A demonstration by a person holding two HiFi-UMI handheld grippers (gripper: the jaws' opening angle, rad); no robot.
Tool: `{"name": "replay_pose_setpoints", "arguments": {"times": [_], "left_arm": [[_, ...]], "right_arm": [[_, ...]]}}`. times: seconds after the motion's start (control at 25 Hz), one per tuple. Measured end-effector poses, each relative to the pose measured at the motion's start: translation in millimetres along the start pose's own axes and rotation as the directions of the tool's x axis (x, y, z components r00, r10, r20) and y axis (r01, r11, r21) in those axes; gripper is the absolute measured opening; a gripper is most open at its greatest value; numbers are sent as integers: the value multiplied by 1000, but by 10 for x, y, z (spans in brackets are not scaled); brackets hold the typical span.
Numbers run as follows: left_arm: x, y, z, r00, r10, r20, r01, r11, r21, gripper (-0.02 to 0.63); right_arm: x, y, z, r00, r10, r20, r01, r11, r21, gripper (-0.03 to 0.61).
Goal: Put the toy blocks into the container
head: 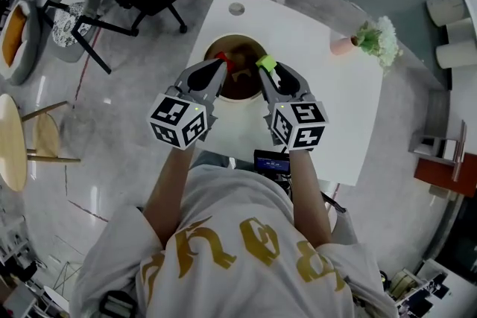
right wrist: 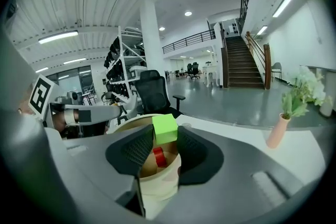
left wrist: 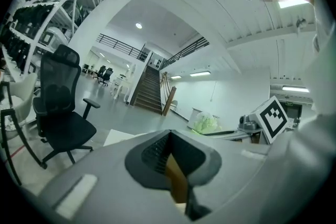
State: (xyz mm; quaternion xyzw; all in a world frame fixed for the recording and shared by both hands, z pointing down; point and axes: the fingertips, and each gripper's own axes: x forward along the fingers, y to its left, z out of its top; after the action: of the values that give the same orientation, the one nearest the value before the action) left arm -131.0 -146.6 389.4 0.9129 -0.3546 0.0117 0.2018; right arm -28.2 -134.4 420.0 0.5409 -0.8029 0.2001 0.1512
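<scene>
White table [head: 339,104] | right hand-held gripper [head: 267,69] pinches green block [right wrist: 165,128] | left hand-held gripper [left wrist: 169,159] spread | container [head: 240,87] part-hidden

Bright, even indoor light. We see it come from ceiling strip lights [right wrist: 59,36] and round downlights [right wrist: 188,13] overhead. Head view: glare spots on the polished floor [head: 112,123], white counter [head: 335,100] close to clipping, shadows faint and soft-edged. All three views are fisheye, so straight lines bow and the corners go dark. In the gripper views we get the left tongs [left wrist: 170,157] and right tongs [right wrist: 164,136] soft up close, their housings smeared grey, while the background holds focus. Green block [right wrist: 165,129] reads saturated and fairly crisp. One light panel [left wrist: 293,2] blows out in the left gripper view.
</scene>
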Motion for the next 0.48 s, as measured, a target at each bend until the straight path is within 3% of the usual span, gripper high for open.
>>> {"name": "replay_pose_setpoints", "arguments": {"times": [0.16,0.48], "left_arm": [[8,11,8,1000,-22,-6,22,1000,4,1],[6,59,14,999,-28,-31,29,999,33,2]], "right_arm": [[-34,10,0,1000,-16,22,15,998,68,169],[9,125,-65,1000,-10,4,10,999,53,170]]}}
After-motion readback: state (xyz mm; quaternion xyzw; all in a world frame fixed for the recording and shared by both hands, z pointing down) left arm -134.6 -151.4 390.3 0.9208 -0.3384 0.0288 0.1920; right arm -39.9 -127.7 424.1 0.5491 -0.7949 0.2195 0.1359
